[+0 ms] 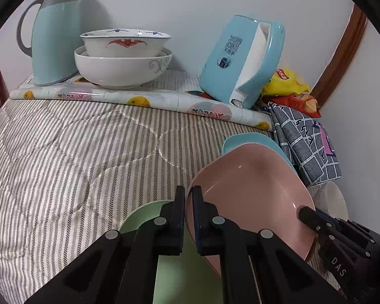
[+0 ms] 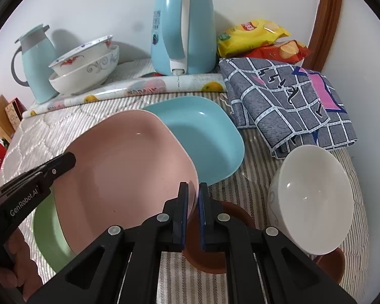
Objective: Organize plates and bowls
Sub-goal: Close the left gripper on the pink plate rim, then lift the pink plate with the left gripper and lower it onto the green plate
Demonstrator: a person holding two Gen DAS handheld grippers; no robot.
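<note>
Clamped from both sides: pink squarish ceramic plate (image 2: 124, 167), held tilted over a pale green plate (image 2: 50, 238) on the striped quilted bed (image 1: 71, 157). Left gripper (image 1: 188, 204) with jaws closed on the pink rim's near-left edge; right gripper (image 2: 193, 197) with jaws pinched on the opposite edge. Just behind, partly overlapped by the pink rim, a light blue squarish plate (image 2: 210, 136) flat on the quilt. To the right, a white ceramic bowl (image 2: 314, 200) tipped on its side beside brown dishes (image 2: 210, 255). Further back, a folded grey checked cloth (image 2: 286, 101), snack packets (image 2: 255, 38), a pale blue electric kettle (image 2: 182, 27), two nested white patterned bowls (image 1: 124, 58) and a blue thermos jug (image 1: 55, 33) on a fruit-print mat (image 1: 139, 98) against the white wall. Open quilt to the left.
</note>
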